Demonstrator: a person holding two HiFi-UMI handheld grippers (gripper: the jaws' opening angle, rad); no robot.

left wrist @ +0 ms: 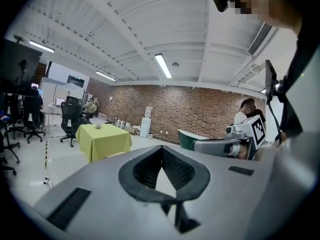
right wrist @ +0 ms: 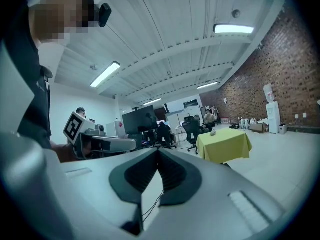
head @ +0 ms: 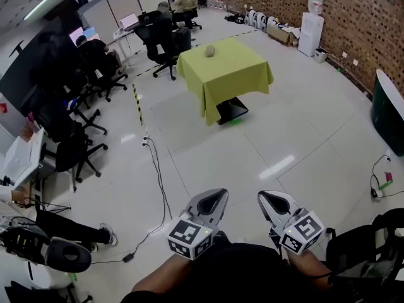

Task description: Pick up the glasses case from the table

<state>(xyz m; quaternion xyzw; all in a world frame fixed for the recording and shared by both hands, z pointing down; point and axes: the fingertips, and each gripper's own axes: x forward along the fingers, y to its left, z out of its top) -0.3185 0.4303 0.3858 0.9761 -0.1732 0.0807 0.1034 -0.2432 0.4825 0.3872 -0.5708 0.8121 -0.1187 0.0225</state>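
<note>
Case [head: 211,50] lies on yellow table [head: 235,76], upper centre of head view. Left gripper [head: 219,194] & right gripper [head: 266,198] at bottom centre, well apart from it, both w/ jaws closed, empty.

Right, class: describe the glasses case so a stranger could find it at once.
Near the brick wall, one table draped in yellow-green stands alone. The case lies near its far edge: a small grey rounded lump, the only thing on it.

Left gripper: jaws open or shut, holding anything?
Shut and empty: on the left gripper the tips meet, nothing between them; the glasses case lies far off on the table.
</note>
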